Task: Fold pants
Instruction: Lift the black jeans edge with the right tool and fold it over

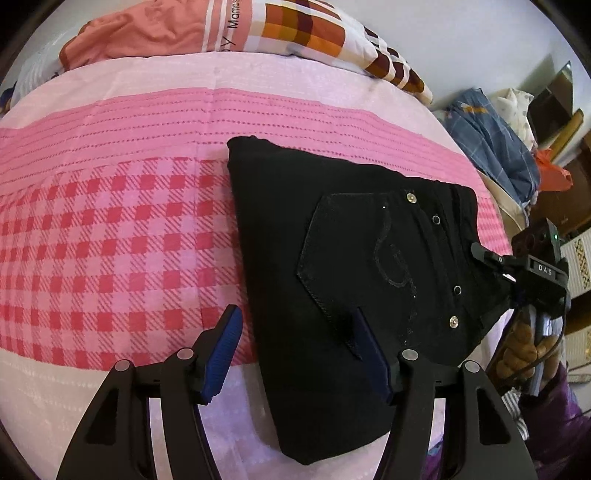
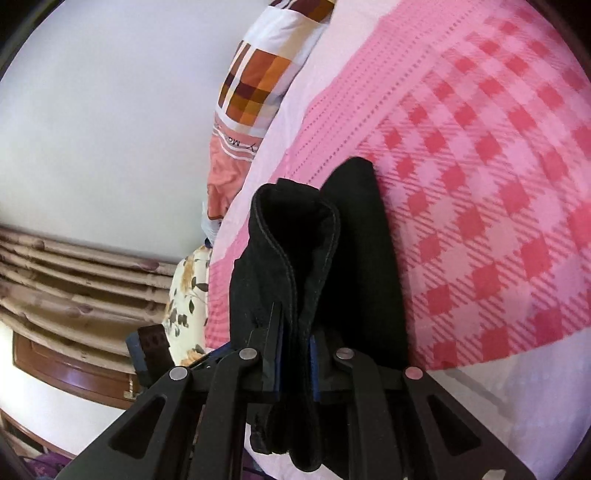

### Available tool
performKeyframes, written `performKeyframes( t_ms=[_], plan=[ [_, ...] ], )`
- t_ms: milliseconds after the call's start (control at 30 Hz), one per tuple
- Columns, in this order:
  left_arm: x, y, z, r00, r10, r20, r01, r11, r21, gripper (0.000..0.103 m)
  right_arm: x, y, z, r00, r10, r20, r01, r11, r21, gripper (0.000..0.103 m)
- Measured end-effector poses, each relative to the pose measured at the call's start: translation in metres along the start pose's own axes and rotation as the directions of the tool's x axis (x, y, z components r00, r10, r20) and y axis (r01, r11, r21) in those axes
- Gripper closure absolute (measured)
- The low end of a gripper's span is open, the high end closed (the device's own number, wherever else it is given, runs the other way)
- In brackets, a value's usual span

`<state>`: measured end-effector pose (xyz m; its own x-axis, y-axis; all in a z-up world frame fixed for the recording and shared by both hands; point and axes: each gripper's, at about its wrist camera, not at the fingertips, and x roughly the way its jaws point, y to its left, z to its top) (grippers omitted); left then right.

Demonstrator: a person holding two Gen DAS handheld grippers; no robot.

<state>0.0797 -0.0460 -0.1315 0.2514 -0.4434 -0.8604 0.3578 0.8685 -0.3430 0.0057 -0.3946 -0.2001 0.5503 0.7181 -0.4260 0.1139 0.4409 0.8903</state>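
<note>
Black pants (image 1: pixel 351 258) lie folded on the pink checked bedspread (image 1: pixel 110 240), back pocket up. My left gripper (image 1: pixel 295 350) is open and hovers over the near left edge of the pants, one blue pad over the bedspread and one over the cloth. My right gripper (image 2: pixel 293 354) is shut on the waistband end of the pants (image 2: pixel 291 251), which bunches up between its blue pads. It also shows in the left wrist view (image 1: pixel 491 258) at the right edge of the pants.
A patchwork pillow or quilt (image 1: pixel 295 33) and a salmon cloth (image 1: pixel 129 37) lie at the far end of the bed. Piled clothes (image 1: pixel 495 140) and furniture stand off the bed's right side. Curtains (image 2: pixel 74 280) hang beyond the bed edge.
</note>
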Motion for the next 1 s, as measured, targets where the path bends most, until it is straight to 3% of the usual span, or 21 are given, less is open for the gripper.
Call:
performKeyframes(
  t_ms=[100,167,200,233,267,300,367,400,533,833,1000],
  plan=[
    [0.000,0.006,-0.001,1.000,-0.007,0.012,0.008,1.000,-0.023,0.039,0.003,0.005,0.002,1.000,-0.014,-0.006,0.014,1.000,-0.020,0.092],
    [0.000,0.010,-0.001,1.000,-0.011,0.014,0.011,0.999,-0.037,0.038,0.006,0.010,0.002,0.999,-0.026,-0.025,0.025,0.999,-0.035,0.085],
    [0.000,0.012,-0.001,1.000,-0.014,0.014,0.015,0.999,-0.044,0.038,0.008,0.009,0.003,0.999,-0.001,-0.040,0.000,1.000,-0.014,0.073],
    [-0.001,0.014,-0.001,1.000,-0.017,0.014,0.018,0.999,-0.049,0.037,0.010,0.011,0.005,0.999,0.017,-0.044,-0.018,1.000,-0.006,0.046],
    [-0.001,0.014,-0.002,1.000,-0.019,0.012,0.019,0.998,-0.053,0.037,0.011,0.013,0.005,0.999,0.028,-0.039,-0.029,1.000,-0.006,0.035],
    [-0.002,0.016,-0.004,1.000,-0.020,0.011,0.020,0.998,-0.057,0.036,0.013,0.016,0.004,0.999,0.029,-0.039,-0.030,0.999,-0.021,0.033],
    [-0.003,0.018,-0.005,1.000,-0.025,0.010,0.025,0.998,-0.064,0.036,0.021,0.022,0.003,0.997,-0.034,-0.063,0.030,0.997,-0.073,0.063],
    [-0.002,0.018,-0.005,1.000,-0.028,0.009,0.029,0.997,-0.068,0.036,0.027,0.025,0.001,0.990,-0.112,-0.084,0.103,0.990,-0.099,0.087],
    [-0.001,0.019,-0.008,0.999,-0.032,-0.006,0.032,0.996,-0.082,0.033,0.020,0.026,0.000,0.987,-0.146,-0.068,0.138,0.984,-0.112,0.090],
    [-0.004,0.018,-0.012,1.000,-0.011,0.002,0.011,0.999,-0.046,0.032,-0.001,0.003,-0.001,0.991,-0.126,-0.045,0.124,0.991,-0.047,0.091],
    [-0.004,0.017,-0.012,1.000,-0.006,0.005,0.006,0.999,-0.035,0.032,0.001,0.003,0.000,0.989,-0.140,-0.053,0.136,0.988,-0.069,0.092]
  ],
)
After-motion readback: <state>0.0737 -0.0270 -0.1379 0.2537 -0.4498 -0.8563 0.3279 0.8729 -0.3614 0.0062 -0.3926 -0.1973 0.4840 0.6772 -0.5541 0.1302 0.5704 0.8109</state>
